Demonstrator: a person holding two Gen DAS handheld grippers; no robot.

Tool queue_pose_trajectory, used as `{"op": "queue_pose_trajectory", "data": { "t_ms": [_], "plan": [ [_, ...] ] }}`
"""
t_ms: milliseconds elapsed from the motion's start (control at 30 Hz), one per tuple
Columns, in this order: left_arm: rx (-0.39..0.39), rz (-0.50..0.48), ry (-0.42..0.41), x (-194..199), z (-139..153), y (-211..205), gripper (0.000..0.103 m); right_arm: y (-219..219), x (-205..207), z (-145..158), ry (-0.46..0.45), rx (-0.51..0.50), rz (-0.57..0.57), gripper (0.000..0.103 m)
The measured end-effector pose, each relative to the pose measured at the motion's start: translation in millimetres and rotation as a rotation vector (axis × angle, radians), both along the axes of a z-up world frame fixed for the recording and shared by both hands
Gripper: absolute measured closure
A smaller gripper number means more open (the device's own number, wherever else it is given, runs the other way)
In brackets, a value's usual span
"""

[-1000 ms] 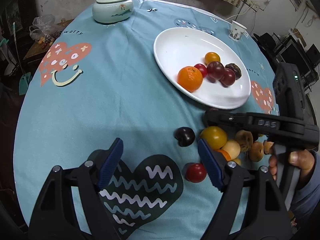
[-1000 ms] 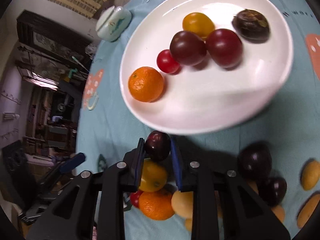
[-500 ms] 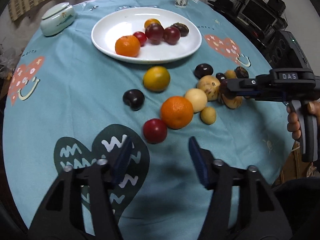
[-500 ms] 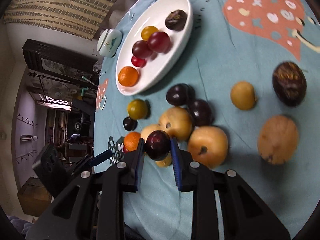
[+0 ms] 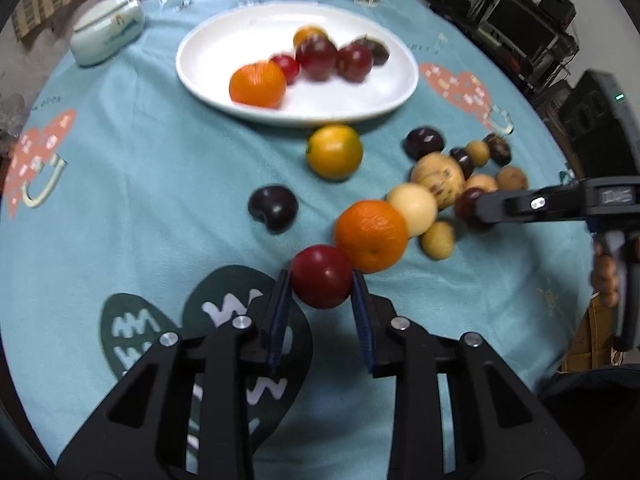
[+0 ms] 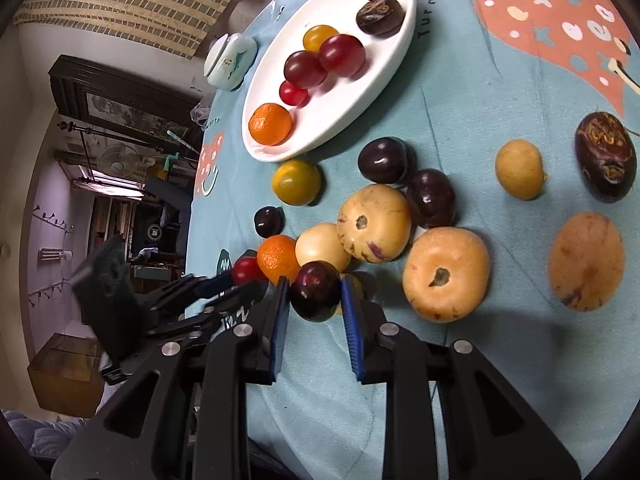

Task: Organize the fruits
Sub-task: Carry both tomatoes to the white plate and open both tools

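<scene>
While the left tool [image 5: 321, 280] clamps a red plum [image 5: 321, 277] just beside the orange [image 5: 371, 235] on the table [image 5: 140, 184], the right tool [image 6: 314, 294] grips a dark plum [image 6: 315, 297] among loose fruit; the white plate [image 5: 372, 92] holds six fruits

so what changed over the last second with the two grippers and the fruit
The left gripper moved in on the red plum beside the orange and its fingers closed around it. The right gripper carried its dark plum away from the white plate to the loose pile, still clamped. Six fruits remain on the plate.
</scene>
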State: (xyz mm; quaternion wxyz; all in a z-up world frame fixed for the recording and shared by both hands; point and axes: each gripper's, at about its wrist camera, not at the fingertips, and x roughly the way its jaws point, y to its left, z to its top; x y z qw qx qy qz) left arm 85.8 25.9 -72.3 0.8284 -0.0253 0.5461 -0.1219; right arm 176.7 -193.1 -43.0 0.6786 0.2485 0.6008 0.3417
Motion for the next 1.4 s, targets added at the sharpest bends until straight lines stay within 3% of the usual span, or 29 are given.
{"op": "queue_pose_trajectory", "data": {
  "t_ms": [200, 533, 800, 1100, 1233, 1400],
  "plan": [
    [0.017, 0.019, -0.052, -2, 33, -15, 0.073, 6, -9, 0, -0.001, 0.001, 0.052, 0.077],
    [0.096, 0.057, 0.04, 2, 19, -51, 0.072, 19, -40, 7, -0.147, -0.186, 0.207, 0.077],
    [0.126, 0.052, -0.015, 15, 39, -64, 0.072, 11, -35, 25, -0.202, -0.17, 0.186, 0.077],
    [0.158, 0.074, -0.08, 66, 66, -63, 0.072, 13, 25, 68, -0.326, -0.165, 0.12, 0.077],
    [0.167, 0.12, -0.108, 104, 71, -51, 0.072, 27, 64, 82, -0.384, -0.171, 0.091, 0.077],
    [0.184, 0.21, -0.097, 154, 63, -26, 0.072, 50, 116, 84, -0.429, -0.248, 0.056, 0.077]
  ]
}}
